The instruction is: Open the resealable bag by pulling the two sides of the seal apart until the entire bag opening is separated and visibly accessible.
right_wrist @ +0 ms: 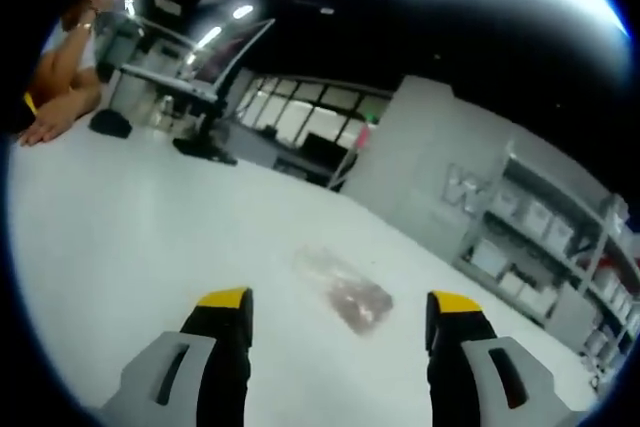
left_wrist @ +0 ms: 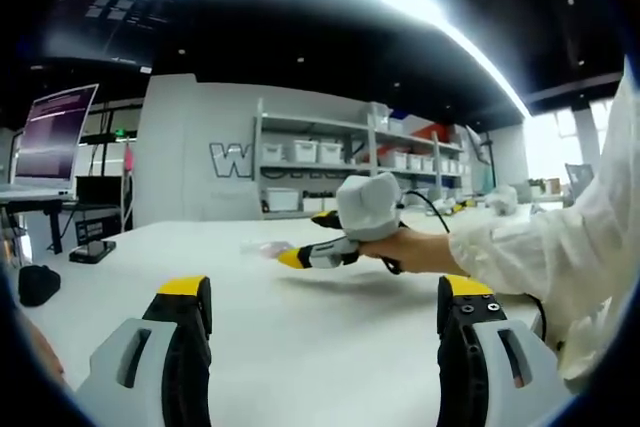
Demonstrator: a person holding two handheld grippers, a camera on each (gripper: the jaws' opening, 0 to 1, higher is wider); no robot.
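Observation:
A clear resealable bag [right_wrist: 345, 292] with something pinkish inside lies flat on the white table [right_wrist: 130, 237]. In the right gripper view it sits just ahead of my right gripper [right_wrist: 340, 302], between the two yellow-tipped jaws, which stand wide apart and hold nothing. In the left gripper view the bag [left_wrist: 265, 245] is a faint patch farther out on the table [left_wrist: 300, 337]. There a hand holds the right gripper [left_wrist: 300, 252] with its tips close to the bag. My left gripper [left_wrist: 325, 292] is open, low over the table and well short of the bag.
A person's forearm and hand [right_wrist: 45, 122] rest on the table's far edge beside a black object [right_wrist: 110, 123]. A monitor [left_wrist: 55, 132], a black stand [left_wrist: 92, 249] and a dark lump [left_wrist: 38, 283] lie to the left. Shelves with white bins [left_wrist: 330, 152] line the back wall.

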